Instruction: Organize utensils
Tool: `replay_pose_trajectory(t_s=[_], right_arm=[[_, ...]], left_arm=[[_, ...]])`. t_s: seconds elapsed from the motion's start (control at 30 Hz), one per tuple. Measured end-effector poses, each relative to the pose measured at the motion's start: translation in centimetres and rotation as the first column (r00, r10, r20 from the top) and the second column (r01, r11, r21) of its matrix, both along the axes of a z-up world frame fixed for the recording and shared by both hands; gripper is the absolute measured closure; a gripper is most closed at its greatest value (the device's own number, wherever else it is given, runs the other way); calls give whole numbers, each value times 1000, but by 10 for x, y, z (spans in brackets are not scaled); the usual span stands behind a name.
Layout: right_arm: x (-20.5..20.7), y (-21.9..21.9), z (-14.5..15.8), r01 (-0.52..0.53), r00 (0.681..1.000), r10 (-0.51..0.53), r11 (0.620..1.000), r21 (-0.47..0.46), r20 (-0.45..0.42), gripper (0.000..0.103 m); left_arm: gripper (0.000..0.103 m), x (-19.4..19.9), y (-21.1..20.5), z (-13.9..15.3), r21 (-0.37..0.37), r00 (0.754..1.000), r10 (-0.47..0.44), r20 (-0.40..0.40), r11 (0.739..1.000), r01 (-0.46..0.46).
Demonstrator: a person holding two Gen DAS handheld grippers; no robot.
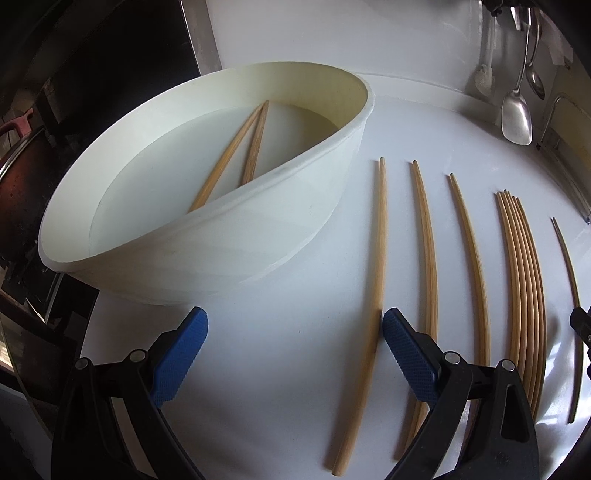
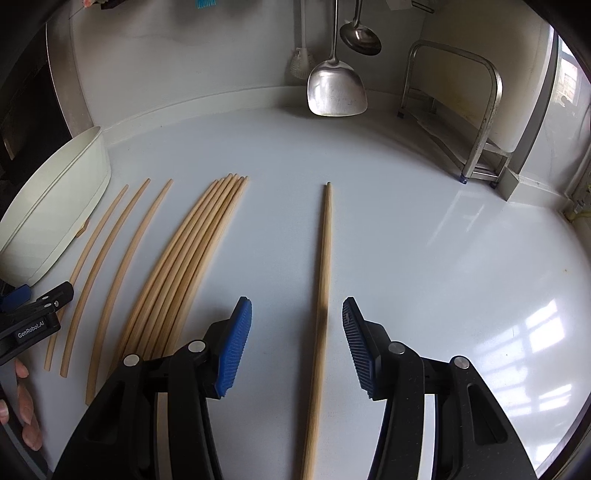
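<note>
Chopsticks laid out lengthwise on the white counter [image 2: 424, 229]: a lone chopstick [image 2: 322, 288] on the right, running between the right gripper [image 2: 297, 345] fingers, its near end cut off by the frame bottom; a tight bundle of chopsticks [image 2: 192, 258] left of it, near ends hidden behind the right gripper's left finger; then three single chopsticks further left, toward the white tub [image 1: 207, 206]. Two more chopsticks [image 1: 236, 155] lie inside the tub, lower ends hidden by its near wall. Tub sits at the counter's left side, close to the back wall. Left gripper [image 1: 293, 328] is wide open, holding nothing; its right pad [image 1: 404, 350] sits just beside the leftmost chopstick [image 1: 369, 288], contact can't be confirmed, and that finger covers part of the next chopstick over. Right gripper also wide open, empty, straddling the lone chopstick without touching it, pointing toward the back wall. In the right wrist view the left gripper body is cut off at the left edge, with the person's fingertips [image 2: 27, 410] showing below it. Metal spatula [image 2: 336, 88] and ladle [image 2: 360, 35] hang on the back wall, handles cut off at the top. Metal rack [image 2: 480, 122] in the back right corner.
</note>
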State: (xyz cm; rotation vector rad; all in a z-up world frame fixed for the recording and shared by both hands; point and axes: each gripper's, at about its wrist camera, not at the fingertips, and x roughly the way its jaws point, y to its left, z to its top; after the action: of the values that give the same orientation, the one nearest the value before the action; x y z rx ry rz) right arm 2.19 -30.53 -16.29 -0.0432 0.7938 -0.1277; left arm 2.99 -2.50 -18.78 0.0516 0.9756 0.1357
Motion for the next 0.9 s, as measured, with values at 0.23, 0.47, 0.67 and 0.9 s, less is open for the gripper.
replay_pose_trajectory(t_s=[0.23, 0.47, 0.67, 0.9], right_arm=[[2, -8, -4, 36, 999, -35, 999, 13, -20, 54], [4, -11, -6, 53, 998, -53, 999, 11, -20, 54], [6, -11, -6, 41, 999, -41, 999, 6, -12, 54], [8, -9, -6, 13, 1000, -13, 1000, -2, -5, 61]], left_arm=[[9, 4, -8, 0, -8, 1000, -11, 0, 1000, 11], [9, 10, -13, 0, -37, 1000, -8, -10, 999, 8], [13, 11, -19, -2, -80, 1000, -21, -7, 997, 21], [40, 13, -30, 2, -94, 998, -58, 8, 994, 59]])
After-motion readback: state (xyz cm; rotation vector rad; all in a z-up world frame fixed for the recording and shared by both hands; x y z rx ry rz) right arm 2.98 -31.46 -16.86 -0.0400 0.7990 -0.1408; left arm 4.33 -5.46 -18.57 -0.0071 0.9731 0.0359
